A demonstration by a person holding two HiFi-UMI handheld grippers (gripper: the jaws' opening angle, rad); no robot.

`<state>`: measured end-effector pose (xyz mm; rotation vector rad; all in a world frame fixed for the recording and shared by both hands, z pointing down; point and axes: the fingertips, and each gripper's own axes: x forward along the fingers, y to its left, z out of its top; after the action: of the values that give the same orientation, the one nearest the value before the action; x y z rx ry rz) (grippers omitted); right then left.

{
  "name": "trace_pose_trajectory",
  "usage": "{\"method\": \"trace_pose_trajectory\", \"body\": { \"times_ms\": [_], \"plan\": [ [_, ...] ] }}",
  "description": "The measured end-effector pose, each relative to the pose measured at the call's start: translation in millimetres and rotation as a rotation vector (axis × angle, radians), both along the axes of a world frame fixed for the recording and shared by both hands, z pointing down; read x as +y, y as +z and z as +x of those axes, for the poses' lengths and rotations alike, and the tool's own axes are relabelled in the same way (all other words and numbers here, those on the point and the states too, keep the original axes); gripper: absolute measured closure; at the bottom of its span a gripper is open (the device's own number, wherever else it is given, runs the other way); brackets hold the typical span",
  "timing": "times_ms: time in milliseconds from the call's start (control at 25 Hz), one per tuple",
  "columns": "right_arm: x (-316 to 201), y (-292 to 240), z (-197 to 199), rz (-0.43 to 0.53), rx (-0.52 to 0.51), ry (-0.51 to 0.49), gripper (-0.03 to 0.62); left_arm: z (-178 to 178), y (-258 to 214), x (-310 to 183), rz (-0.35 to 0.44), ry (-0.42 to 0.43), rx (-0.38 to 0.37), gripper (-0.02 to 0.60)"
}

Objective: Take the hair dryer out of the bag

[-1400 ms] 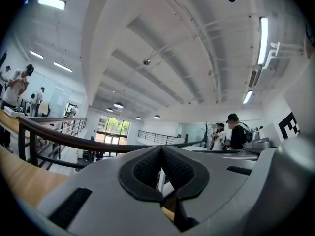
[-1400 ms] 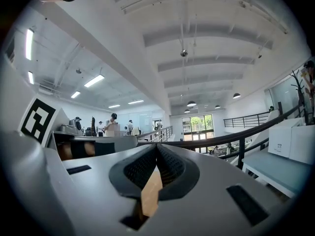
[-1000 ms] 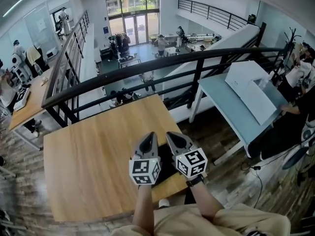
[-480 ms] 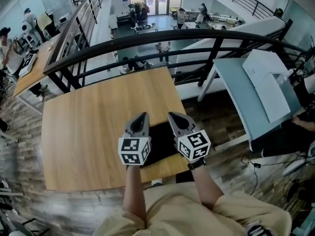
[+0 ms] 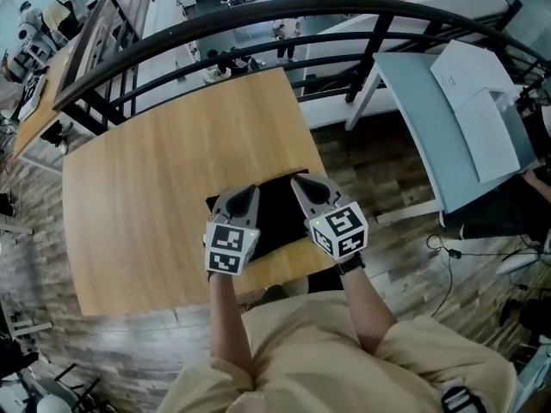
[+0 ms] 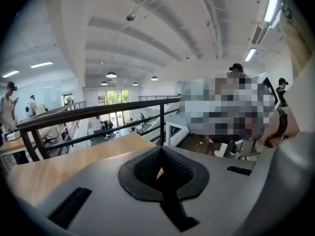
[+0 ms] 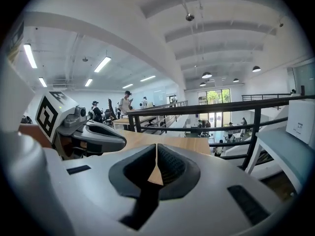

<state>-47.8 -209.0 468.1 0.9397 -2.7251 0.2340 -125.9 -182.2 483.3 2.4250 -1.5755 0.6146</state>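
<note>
A flat black bag [image 5: 275, 213] lies on the wooden table [image 5: 146, 205] near its front right corner, in the head view. The hair dryer is not visible. My left gripper [image 5: 243, 198] hovers over the bag's left part, jaws shut and empty. My right gripper [image 5: 306, 185] is over the bag's right part, also shut with nothing in it. In the left gripper view my left gripper [image 6: 161, 151] shows its pads pressed together against the table top [image 6: 74, 159]. In the right gripper view my right gripper [image 7: 156, 152] is closed too, with the left gripper's body [image 7: 88, 132] at its left.
A black railing [image 5: 258, 24] runs along the table's far edge, with a drop to a lower floor beyond. A pale blue table [image 5: 430, 110] with a white box [image 5: 478, 106] stands to the right. Wooden floor [image 5: 379, 188] lies between the tables.
Both grippers have come down and moved closer to the black bag; the head view has tilted further down, so the table fills more of it. Jaws stayed shut.
</note>
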Motion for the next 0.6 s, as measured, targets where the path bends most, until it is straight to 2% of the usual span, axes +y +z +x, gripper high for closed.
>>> {"method": "trace_pose_trajectory", "body": {
  "times_ms": [120, 360, 600],
  "plan": [
    [0, 17, 5, -0.034, 0.014, 0.008, 0.579, 13, 26, 7, -0.091, 0.065, -0.042, 0.569],
    [1, 47, 10, -0.076, 0.033, 0.000, 0.579, 29, 78, 13, -0.216, 0.177, -0.060, 0.555],
    [2, 73, 17, -0.118, 0.046, -0.007, 0.579, 46, 131, 23, -0.354, 0.275, -0.100, 0.400]
  ]
}}
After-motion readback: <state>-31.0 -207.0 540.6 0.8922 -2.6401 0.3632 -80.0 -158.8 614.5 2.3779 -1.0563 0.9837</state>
